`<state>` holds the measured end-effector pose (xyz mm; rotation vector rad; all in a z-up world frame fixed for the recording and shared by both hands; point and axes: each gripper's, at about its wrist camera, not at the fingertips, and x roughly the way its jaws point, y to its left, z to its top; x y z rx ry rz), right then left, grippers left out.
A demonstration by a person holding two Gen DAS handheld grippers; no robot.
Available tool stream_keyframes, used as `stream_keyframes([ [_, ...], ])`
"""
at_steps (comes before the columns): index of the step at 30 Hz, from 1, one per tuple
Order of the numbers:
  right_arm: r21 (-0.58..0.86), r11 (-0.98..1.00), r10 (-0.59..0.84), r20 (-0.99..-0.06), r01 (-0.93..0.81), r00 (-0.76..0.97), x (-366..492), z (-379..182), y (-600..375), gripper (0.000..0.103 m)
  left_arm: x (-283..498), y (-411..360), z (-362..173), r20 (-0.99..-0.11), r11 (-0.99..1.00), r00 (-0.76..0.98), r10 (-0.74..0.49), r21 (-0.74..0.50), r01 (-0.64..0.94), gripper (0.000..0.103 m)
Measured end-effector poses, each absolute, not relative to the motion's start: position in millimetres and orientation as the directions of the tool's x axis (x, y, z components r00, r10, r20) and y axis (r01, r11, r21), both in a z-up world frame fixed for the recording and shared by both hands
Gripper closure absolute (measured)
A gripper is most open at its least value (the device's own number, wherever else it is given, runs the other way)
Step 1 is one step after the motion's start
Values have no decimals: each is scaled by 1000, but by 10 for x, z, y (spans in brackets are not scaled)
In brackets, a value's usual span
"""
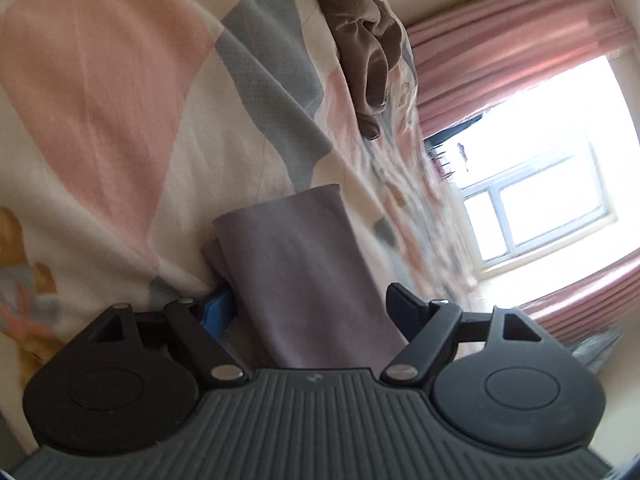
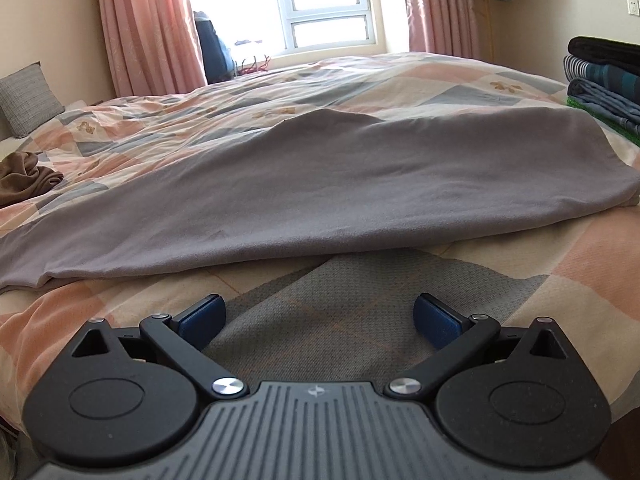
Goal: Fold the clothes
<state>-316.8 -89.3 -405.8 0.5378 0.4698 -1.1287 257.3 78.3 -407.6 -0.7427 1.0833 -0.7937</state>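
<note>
Spreading wide, the right tongs point(image 2: 318, 322) face the grey garment point(image 2: 320, 184) lying ahead on the bed point(image 2: 560, 280). Left tongs point(image 1: 310, 304), also apart, straddle its end; closing shallow risks pinching one layer only.

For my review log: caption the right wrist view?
Open right tool low over the quilt, facing a spread grey garment.
</note>
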Motion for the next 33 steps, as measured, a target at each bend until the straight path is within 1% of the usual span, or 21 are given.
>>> stream_keyframes([
  [1,165,328,-713,-602,930,359,-3172,-4058,-893,0,2588,797,-4098,-474,524,261,-841,-834,173,46],
  [2,167,329,-713,-601,930,360,-3175,-4060,-892,0,2600,814,-4120,-487,535,264,-833,-829,160,52],
  [3,168,329,-714,-600,929,361,-3178,-4063,-890,0,2614,837,-4149,-487,534,265,-832,-832,148,55],
  [4,169,329,-714,-599,929,362,-3179,-4065,-890,0,2628,853,-4169,-481,527,261,-837,-838,142,53],
  [9,165,330,-718,-595,929,361,-3168,-4079,-882,0,2661,863,-4194,-480,519,250,-841,-846,123,52],
  [12,166,333,-719,-592,928,364,-3181,-4084,-878,0,2624,840,-4167,-461,503,238,-855,-848,164,35],
  [14,166,333,-720,-591,928,364,-3183,-4085,-877,0,2608,852,-4155,-470,509,231,-852,-847,152,34],
  [15,166,334,-720,-591,928,364,-3183,-4086,-877,0,2622,853,-4165,-479,516,232,-846,-846,135,37],
  [17,164,335,-720,-591,928,364,-3184,-4089,-872,0,2671,850,-4207,-507,540,241,-828,-835,100,58],
  [18,163,335,-720,-591,928,364,-3184,-4090,-870,0,2692,853,-4244,-521,555,246,-818,-826,98,78],
  [19,162,336,-720,-590,928,364,-3185,-4093,-869,0,2707,871,-4301,-521,555,249,-817,-827,92,89],
  [20,161,336,-721,-590,928,364,-3185,-4095,-870,0,2719,897,-4367,-515,549,251,-820,-832,83,93],
  [22,159,337,-721,-590,928,363,-3185,-4101,-872,0,2733,940,-4433,-481,514,257,-838,-854,75,96],
  [24,160,337,-721,-590,928,363,-3185,-4099,-877,0,2673,911,-4338,-480,530,278,-832,-836,142,98],
  [27,169,335,-719,-590,927,367,-3195,-4092,-888,0,2465,800,-4013,-470,566,330,-819,-756,329,100],
  [30,193,333,-716,-585,923,381,-3229,-4075,-896,0,2049,556,-3518,-404,535,351,-845,-618,576,100],
  [32,219,329,-715,-578,919,394,-3271,-4056,-901,0,1690,321,-3180,-356,478,332,-874,-497,725,100],
  [33,235,326,-716,-571,916,401,-3301,-4039,-903,2,1467,188,-3031,-333,434,308,-892,-433,790,100],
])
